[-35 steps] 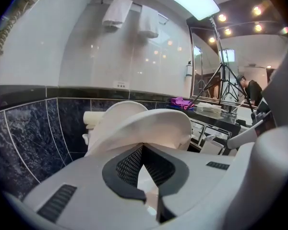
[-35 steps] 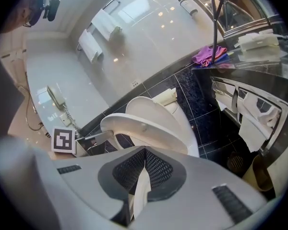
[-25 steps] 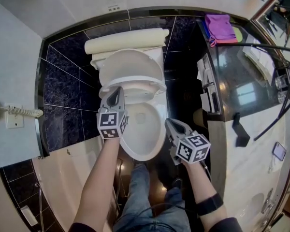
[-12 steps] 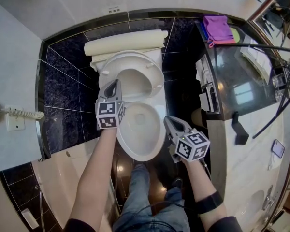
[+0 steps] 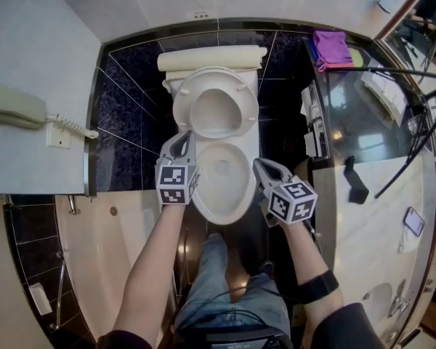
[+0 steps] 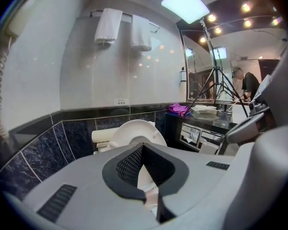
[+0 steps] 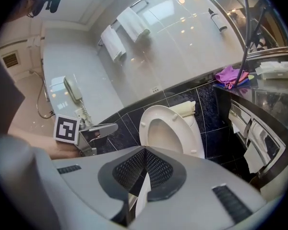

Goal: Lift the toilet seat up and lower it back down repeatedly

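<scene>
- Just ahead of the left gripper [image 5: 182, 140], the toilet seat [image 5: 218, 78] stands raised. Its ring leans back against the cream cistern [image 5: 211, 58].
- Those fingertips sit close to the seat's lower left edge. In the left gripper view the seat stands clear beyond them.
- Left fingers [image 6: 129, 164]: pressed together, meeting at the tip, with nothing clamped between the pads.
- Right gripper [image 5: 261, 169]: fingers closed tight on each other and empty. They point down and forward beside the right rim of the bowl [image 5: 221, 217].
- From the right fingertips the upright seat lies ahead and a little to the left, well apart from them.
- Between the two sets of fingertips, and lower, the white bowl lies open.
- Off to the right of the right fingers runs a dark counter [image 5: 363, 100] with a glossy top. A purple cloth [image 5: 330, 47] lies at its far end.
- Left of the left fingers are dark blue wall tiles, and farther out a wall phone [image 5: 14, 107] with a coiled cord.
- High above the left fingertips, two white towels [image 6: 108, 25] hang on a rail.
</scene>
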Motion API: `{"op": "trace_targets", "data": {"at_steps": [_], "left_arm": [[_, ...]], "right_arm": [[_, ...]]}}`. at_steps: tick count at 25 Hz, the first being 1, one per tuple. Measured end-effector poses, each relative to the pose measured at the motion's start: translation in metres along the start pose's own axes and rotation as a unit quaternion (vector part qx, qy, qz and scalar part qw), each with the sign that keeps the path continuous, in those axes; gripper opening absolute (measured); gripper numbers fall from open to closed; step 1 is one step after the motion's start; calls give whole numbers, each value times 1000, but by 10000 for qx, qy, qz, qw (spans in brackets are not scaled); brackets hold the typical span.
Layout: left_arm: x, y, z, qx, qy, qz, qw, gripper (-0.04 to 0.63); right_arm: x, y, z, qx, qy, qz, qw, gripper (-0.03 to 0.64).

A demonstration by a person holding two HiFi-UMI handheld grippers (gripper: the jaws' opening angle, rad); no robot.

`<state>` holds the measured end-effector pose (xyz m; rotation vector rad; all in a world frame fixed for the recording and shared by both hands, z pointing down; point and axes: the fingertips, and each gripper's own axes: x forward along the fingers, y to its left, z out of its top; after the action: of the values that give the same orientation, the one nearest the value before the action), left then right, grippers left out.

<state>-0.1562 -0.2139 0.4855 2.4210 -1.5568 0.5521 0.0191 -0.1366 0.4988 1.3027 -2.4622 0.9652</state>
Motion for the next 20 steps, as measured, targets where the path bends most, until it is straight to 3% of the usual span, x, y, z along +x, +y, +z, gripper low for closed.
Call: {"op": "trace_targets", "data": {"at_steps": [9,20], "left_arm": [[-153,-57,37,-4,-188,278,9994,-5],[-254,-104,75,-132,-521,430,9976,-5]], "right_arm": [[-90,48,8,-586,146,247,9979,-2],[-186,73,38,-923,-108,196,9955,5]]}}
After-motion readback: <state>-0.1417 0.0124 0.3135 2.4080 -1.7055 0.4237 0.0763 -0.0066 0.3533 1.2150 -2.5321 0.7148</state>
